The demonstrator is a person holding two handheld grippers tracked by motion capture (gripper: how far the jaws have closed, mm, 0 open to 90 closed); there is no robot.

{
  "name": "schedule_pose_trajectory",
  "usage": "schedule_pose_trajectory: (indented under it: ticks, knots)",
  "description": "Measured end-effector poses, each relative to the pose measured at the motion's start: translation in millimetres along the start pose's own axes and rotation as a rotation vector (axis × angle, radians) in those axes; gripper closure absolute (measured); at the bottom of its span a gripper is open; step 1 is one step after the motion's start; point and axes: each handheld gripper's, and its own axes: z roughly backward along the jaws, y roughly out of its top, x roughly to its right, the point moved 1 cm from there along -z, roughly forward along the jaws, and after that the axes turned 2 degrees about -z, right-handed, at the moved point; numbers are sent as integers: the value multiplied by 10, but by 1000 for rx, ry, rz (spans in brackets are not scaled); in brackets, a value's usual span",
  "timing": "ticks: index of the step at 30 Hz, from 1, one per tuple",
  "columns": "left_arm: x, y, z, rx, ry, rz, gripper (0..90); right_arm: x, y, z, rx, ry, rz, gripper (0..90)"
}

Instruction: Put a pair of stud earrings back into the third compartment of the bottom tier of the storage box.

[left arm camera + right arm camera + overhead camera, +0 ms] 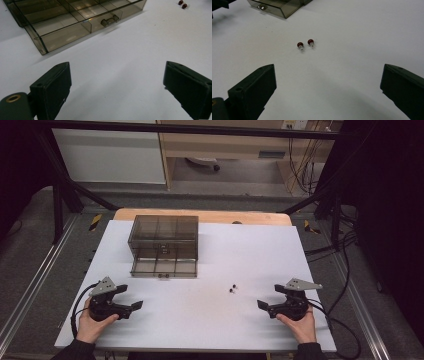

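A: Start at the bottom of the high view. What are the hands doing?

B: Both rest on the white worktop [210,320]. The left gripper [131,305] sits at lower left, the right gripper [265,306] at lower right. In each gripper view the fingers [254,92] stand wide apart with nothing between them.

A: And the things nearest them?

B: Two studs [305,43], small dark-red balls each on a short pale post, lying just beside each other a little above the centre of the right gripper view. In the high view the pair sits right of centre, nearer the right gripper.

A: How would they handle?

B: I'd judge them very light, hard and smooth, so they could roll or skid away if a finger nudges one. Best to close on the ball from both sides, one stud at a time, low against the worktop. The post looks too thin to pinch reliably.

A: Farther back?

B: A smoky clear box [164,232] at upper left of centre, with its bottom drawer [75,27] pulled out toward the person. The drawer is split into compartments, which look empty, and has a small handle [110,20] on its front. It looks like stiff, thin plastic, probably light enough to slide if pushed.
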Motion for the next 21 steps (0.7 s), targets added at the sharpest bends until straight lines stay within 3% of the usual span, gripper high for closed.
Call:
schedule_pose_trajectory:
  ticks: [21]
  knots:
    - [7, 0, -13, -4, -3, 3, 77, -169, 182, -261, -32, -28, 49, 23]
